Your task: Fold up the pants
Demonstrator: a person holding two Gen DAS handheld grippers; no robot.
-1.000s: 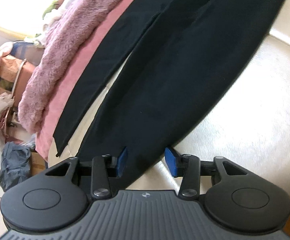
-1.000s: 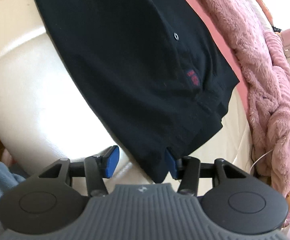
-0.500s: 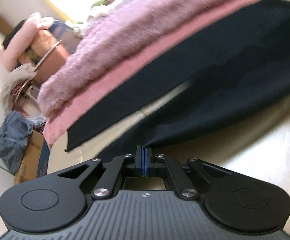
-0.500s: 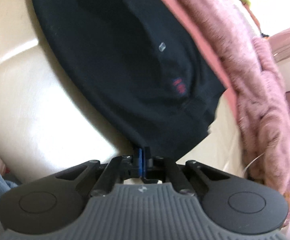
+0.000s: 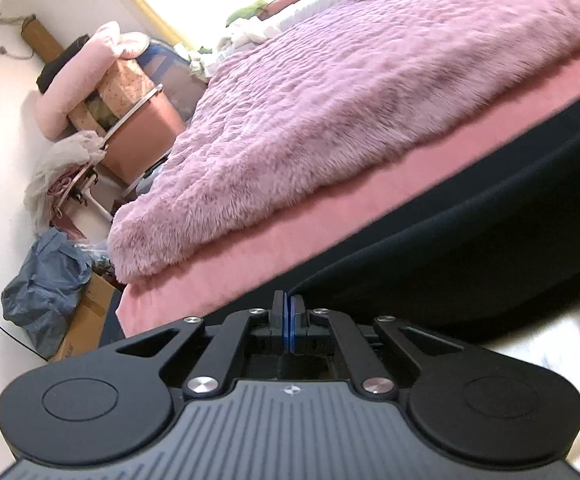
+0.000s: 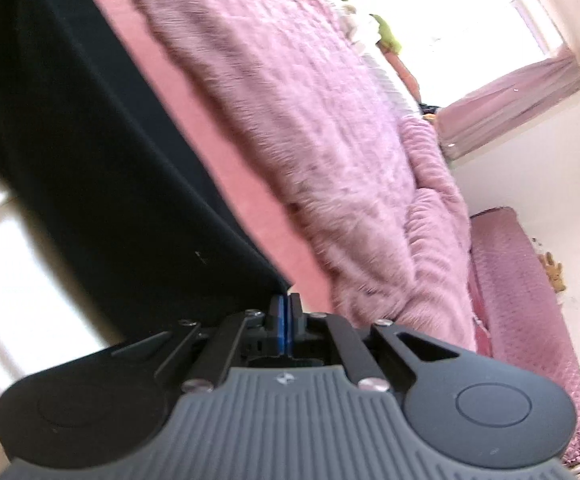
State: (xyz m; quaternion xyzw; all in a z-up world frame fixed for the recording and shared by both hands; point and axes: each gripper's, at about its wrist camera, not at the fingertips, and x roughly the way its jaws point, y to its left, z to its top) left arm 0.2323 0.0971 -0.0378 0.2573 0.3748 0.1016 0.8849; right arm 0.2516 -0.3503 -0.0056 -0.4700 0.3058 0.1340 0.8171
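The black pants (image 5: 470, 232) stretch from the lower middle to the right edge of the left wrist view, lifted off the cream cushion. My left gripper (image 5: 289, 304) is shut on the hem of a pant leg, the cloth pinched between its blue pads. In the right wrist view the black pants (image 6: 102, 168) fill the left side, raised and taut. My right gripper (image 6: 286, 304) is shut on a corner of the waist end. Most of the cloth near both grips hides the surface beneath.
A fluffy mauve blanket (image 5: 350, 92) lies on a pink sheet (image 5: 250, 256) behind the pants. The cream cushion (image 6: 22, 288) shows below them. Boxes, bags and a grey sack (image 5: 46, 284) crowd the floor at left. A pink bench (image 6: 526, 312) stands at right.
Both grippers closed on the pants' edges, then rose and tilted up, lifting the cloth off the cream cushion. The blanket and room now fill the views where flat pants lay.
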